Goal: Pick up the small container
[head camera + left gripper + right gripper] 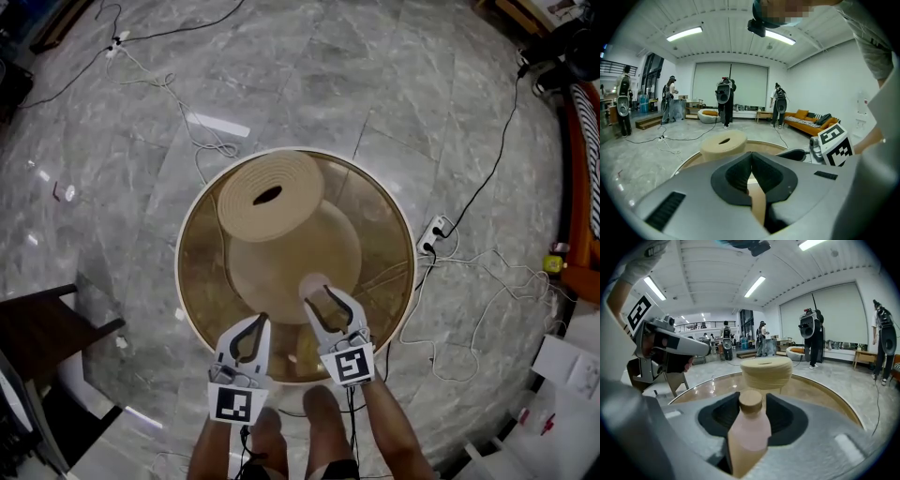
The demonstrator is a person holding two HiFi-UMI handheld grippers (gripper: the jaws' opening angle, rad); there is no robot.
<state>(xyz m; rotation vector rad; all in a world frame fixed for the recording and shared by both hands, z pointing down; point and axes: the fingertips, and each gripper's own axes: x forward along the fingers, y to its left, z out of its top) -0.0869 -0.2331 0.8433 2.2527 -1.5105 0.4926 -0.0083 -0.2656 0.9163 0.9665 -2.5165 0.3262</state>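
Small container (749, 430) occupies right gripper (752, 398) (inside table rim (178, 258)).

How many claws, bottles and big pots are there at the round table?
Claws: 2, the left claw and the right claw
Pink bottle: 1
Tan pot: 1
Total: 4

Head view downward, gripper views across table (384, 234)
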